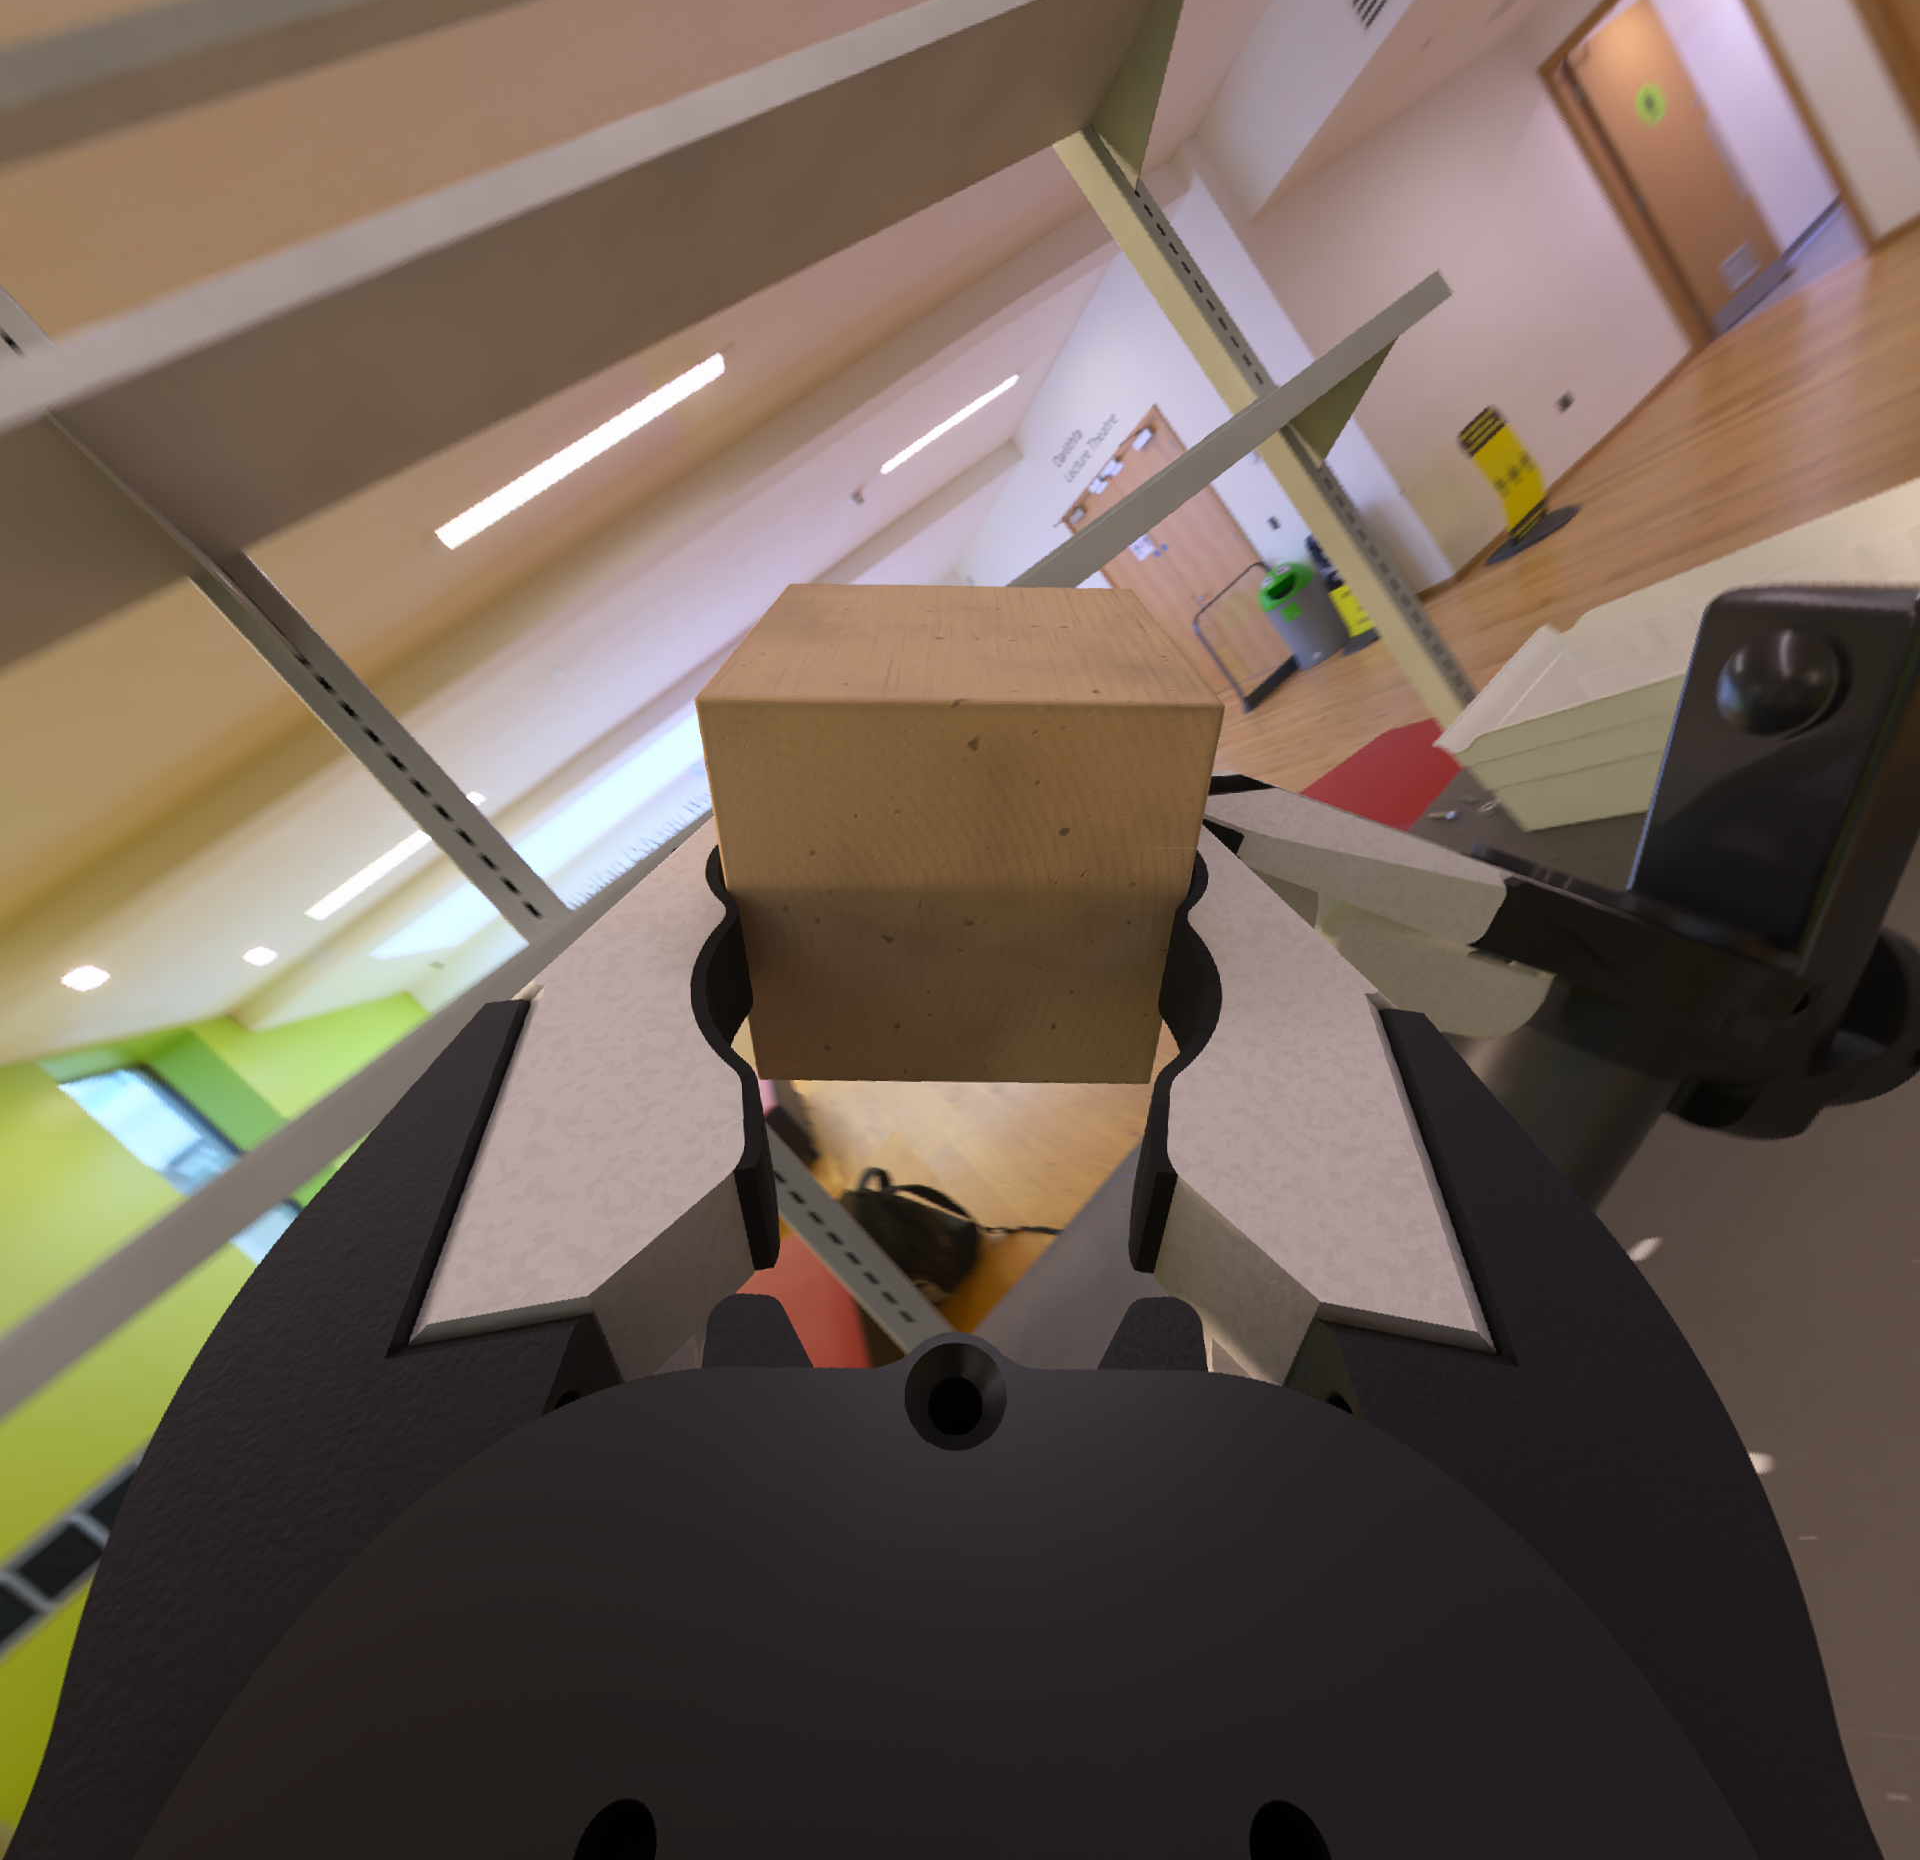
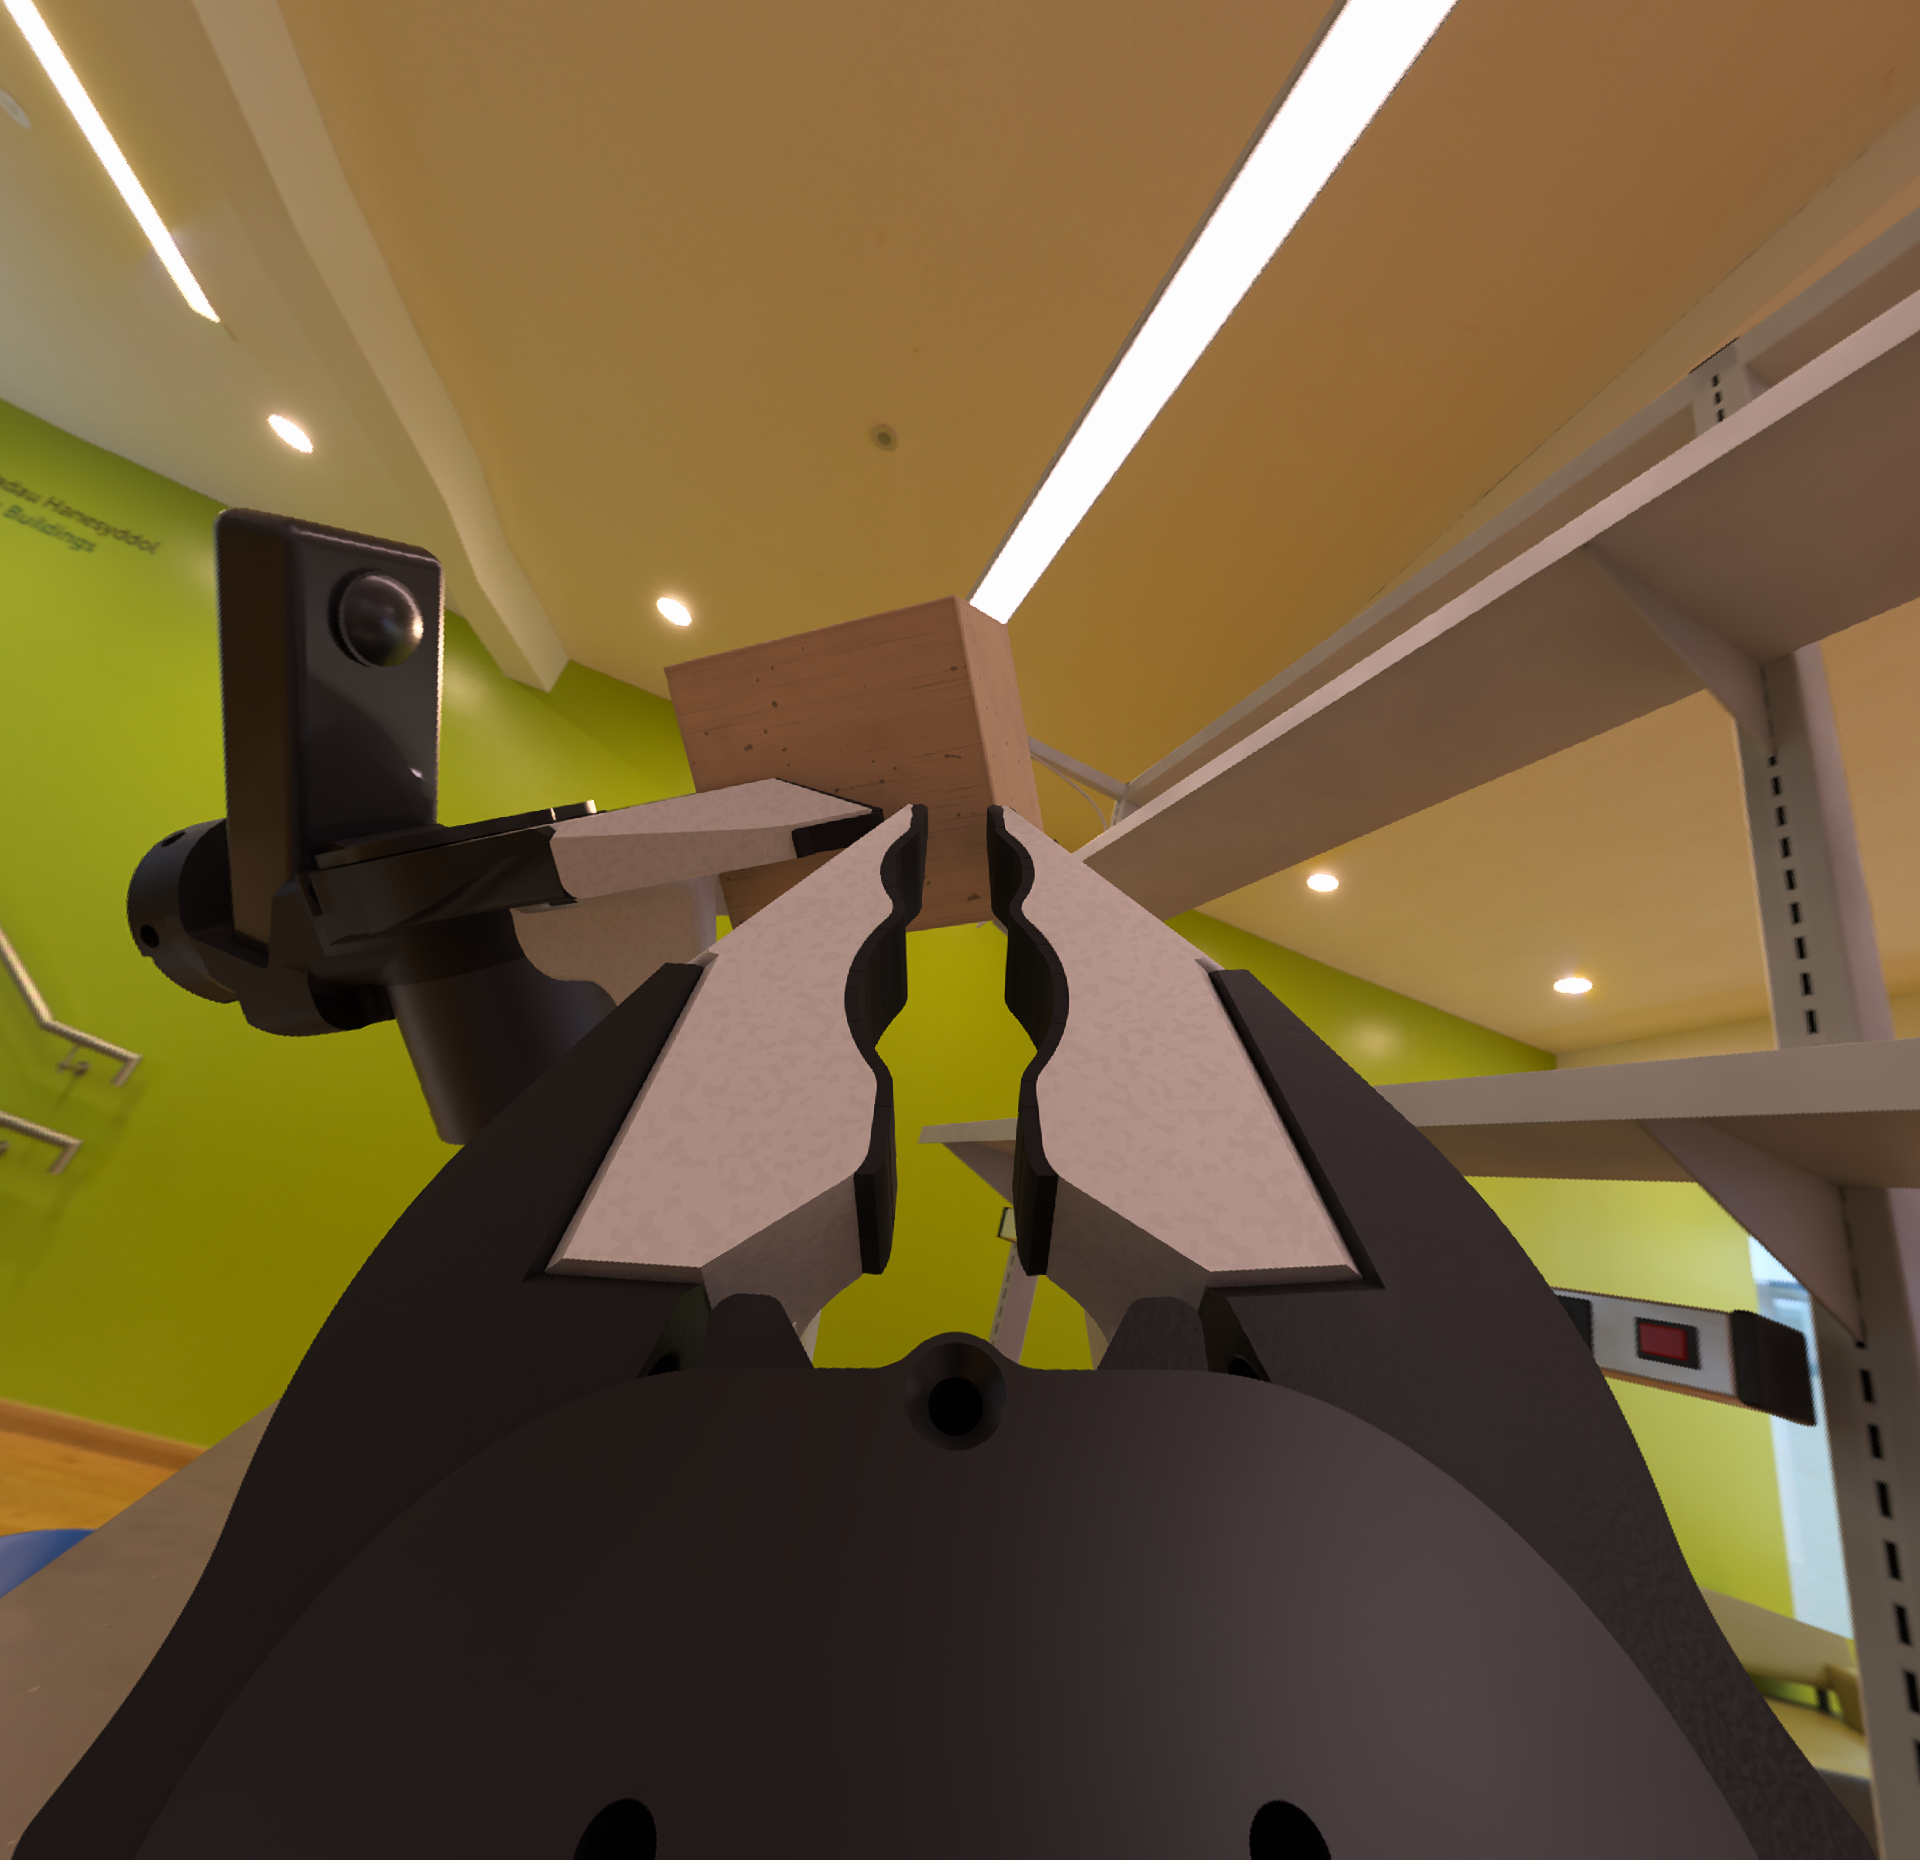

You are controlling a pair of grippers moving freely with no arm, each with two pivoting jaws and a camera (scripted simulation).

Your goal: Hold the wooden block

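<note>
Wooden block (image 1: pixel 951 854) lifted in the air, clamped between the fingers of the left gripper (image 1: pixel 956 969); dark pads press both side faces. Right gripper (image 2: pixel 951 844) comes in from the side: its fingers (image 2: pixel 790 1031) are narrowly parted, tips at the block's lower edge. Cannot tell whether they pinch it. Metal shelving (image 1: pixel 582 283) behind; stacked white trays (image 1: pixel 1558 740) on the table (image 1: pixel 1714 1291).
</note>
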